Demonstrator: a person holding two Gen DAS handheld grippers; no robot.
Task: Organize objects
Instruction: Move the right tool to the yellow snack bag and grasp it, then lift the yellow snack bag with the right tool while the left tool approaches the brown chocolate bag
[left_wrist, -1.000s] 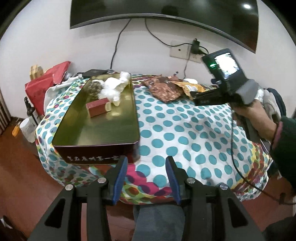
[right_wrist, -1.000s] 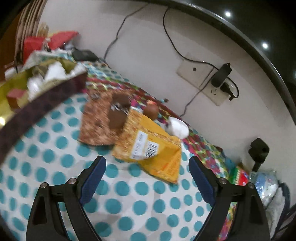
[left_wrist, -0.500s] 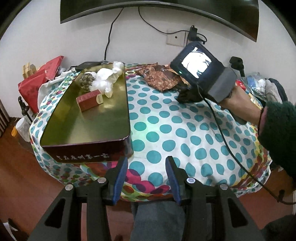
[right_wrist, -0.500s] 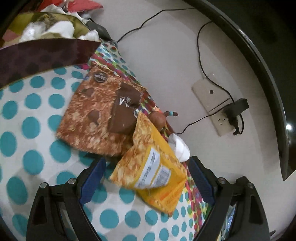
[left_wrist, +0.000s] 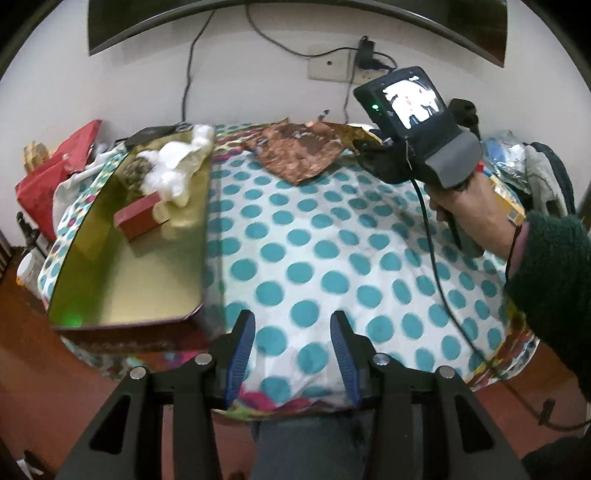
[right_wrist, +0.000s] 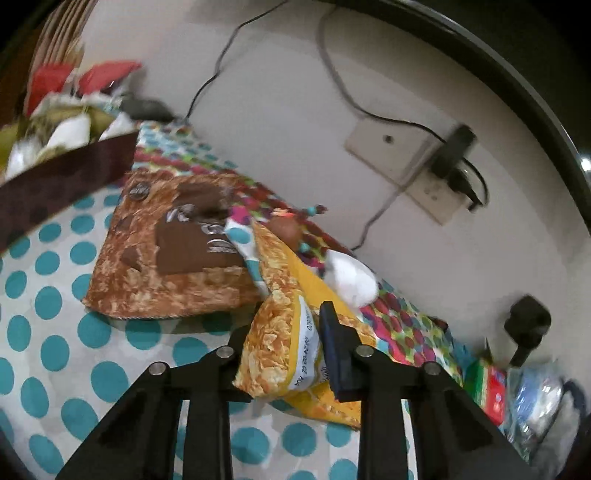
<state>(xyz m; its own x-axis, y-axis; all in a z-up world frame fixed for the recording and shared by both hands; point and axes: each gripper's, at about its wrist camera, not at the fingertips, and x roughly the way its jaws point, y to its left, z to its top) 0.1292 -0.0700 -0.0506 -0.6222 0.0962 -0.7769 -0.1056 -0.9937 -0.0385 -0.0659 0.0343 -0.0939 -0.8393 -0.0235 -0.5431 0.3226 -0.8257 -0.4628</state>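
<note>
Now my right gripper (right_wrist: 286, 350), wide apart half a second ago, has just closed on the yellow snack bag (right_wrist: 291, 332) beside the brown cookie bag (right_wrist: 173, 254), ready for the tin (left_wrist: 125, 258), while my left gripper (left_wrist: 291, 354) hangs half-open, empty.

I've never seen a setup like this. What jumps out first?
The right gripper has just closed its jaws on a yellow snack bag at the far side of the polka-dot cloth, beside a brown bag. At left sits a gold tin holding a red box. The left gripper hangs open at the near edge.
</note>
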